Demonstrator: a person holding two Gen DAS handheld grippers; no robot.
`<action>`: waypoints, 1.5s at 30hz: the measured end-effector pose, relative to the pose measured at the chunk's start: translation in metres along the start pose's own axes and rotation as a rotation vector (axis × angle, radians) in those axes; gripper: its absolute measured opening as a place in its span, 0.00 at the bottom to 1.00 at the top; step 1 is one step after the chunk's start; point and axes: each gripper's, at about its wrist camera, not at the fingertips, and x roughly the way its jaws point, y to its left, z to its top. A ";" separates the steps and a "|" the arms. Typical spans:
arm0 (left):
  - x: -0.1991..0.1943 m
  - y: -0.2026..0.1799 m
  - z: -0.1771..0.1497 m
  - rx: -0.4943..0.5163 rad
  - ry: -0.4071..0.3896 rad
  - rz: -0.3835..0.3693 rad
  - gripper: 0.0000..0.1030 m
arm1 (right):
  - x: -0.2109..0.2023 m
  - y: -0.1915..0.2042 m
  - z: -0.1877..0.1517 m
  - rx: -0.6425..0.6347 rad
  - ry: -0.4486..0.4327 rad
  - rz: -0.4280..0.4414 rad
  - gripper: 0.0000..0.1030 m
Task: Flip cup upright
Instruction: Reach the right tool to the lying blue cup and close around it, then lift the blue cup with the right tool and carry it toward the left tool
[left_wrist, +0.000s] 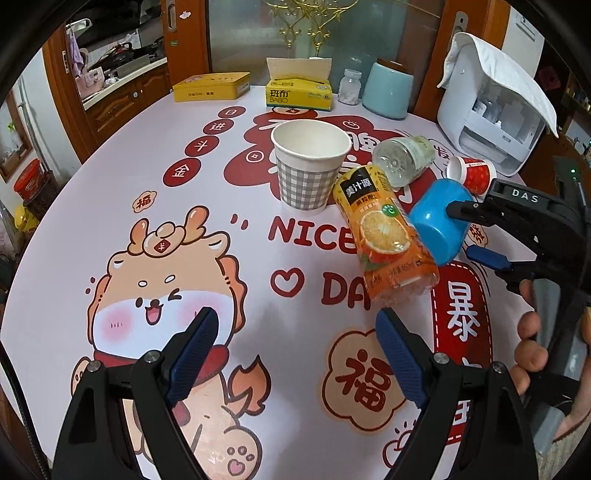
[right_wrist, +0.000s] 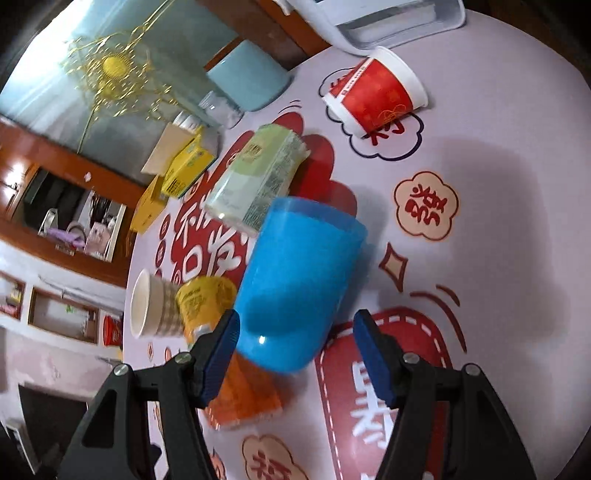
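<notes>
A blue plastic cup (left_wrist: 437, 225) is tilted off the table, base toward my right gripper; it also shows in the right wrist view (right_wrist: 295, 284). My right gripper (right_wrist: 295, 347) has its jaws wide around the cup's base, and the pads (right_wrist: 223, 354) show a gap on the right side, so I cannot tell if it grips. In the left wrist view the right gripper (left_wrist: 460, 232) straddles the cup. My left gripper (left_wrist: 295, 332) is open and empty above the tablecloth. A red paper cup (left_wrist: 471, 173) lies on its side; it also shows in the right wrist view (right_wrist: 376, 96).
An orange juice bottle (left_wrist: 388, 236) lies beside the blue cup. A clear bottle (left_wrist: 404, 158) lies behind it. A checked paper cup (left_wrist: 308, 166) stands upright. A tissue box (left_wrist: 299, 94), yellow tin (left_wrist: 210, 86), glass jar (left_wrist: 349, 86), pale blue canister (left_wrist: 388, 88) and white appliance (left_wrist: 495, 110) stand at the back.
</notes>
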 end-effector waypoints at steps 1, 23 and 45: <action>0.001 0.001 0.000 -0.004 0.000 0.000 0.83 | 0.003 0.001 0.001 0.003 -0.011 -0.002 0.62; 0.006 0.003 -0.001 -0.017 0.022 -0.007 0.83 | 0.040 0.001 0.019 0.139 0.021 0.087 0.65; 0.000 0.003 -0.006 -0.005 0.024 -0.007 0.83 | -0.011 -0.003 -0.022 -0.079 0.017 -0.016 0.62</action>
